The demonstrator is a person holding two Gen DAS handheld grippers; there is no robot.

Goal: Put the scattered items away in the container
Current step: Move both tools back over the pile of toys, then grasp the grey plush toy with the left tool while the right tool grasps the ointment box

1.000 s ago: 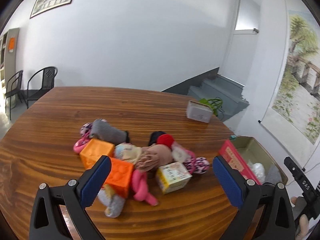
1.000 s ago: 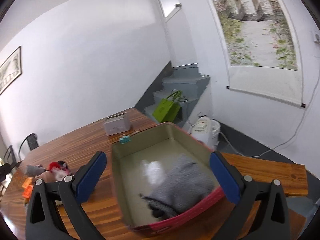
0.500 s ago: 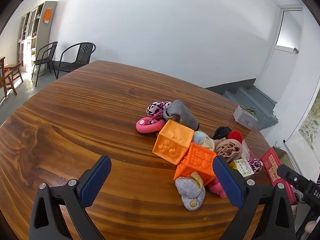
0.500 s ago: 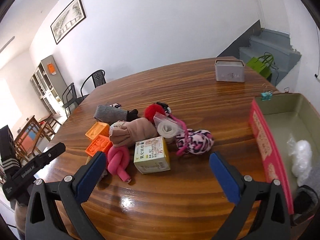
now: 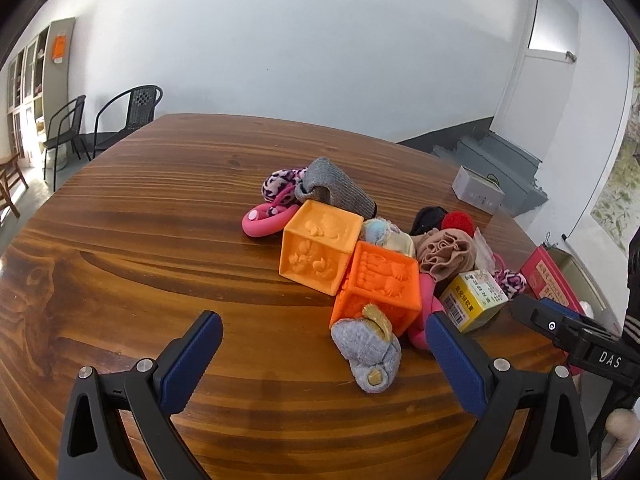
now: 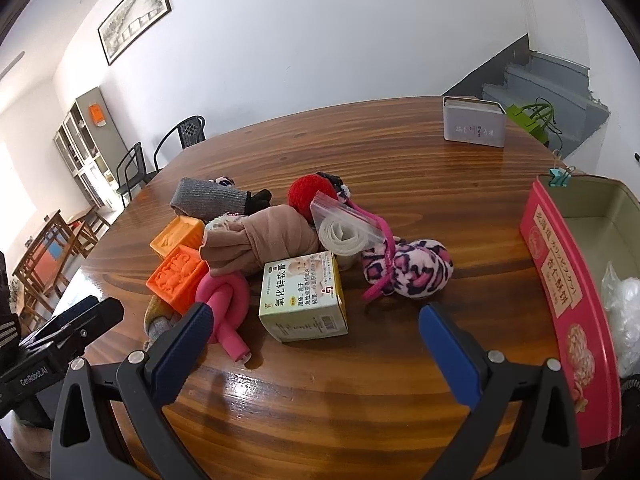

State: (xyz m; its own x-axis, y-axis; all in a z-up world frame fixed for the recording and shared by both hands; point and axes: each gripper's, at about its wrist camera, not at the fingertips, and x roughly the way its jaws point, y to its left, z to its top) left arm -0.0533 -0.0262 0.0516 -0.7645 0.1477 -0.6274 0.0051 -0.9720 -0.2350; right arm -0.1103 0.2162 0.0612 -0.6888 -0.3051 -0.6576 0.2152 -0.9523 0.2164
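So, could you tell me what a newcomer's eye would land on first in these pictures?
Probably the heap of toys and soft things in the middle of the wooden table, above all the two orange blocks side by side and the red pompom behind them. Next, the pink tin at the table's right edge, with a white bag inside. Both grippers, left and right, sit open and empty before the heap.

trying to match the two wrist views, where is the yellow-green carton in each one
Left wrist: the carton sits right of centre, at the right end of the pile, just beyond the right finger.
Right wrist: the carton sits at centre, nearest the gripper, between the fingers.
Shared landmark: the darker orange cube, separated from the carton by a pink knotted toy.
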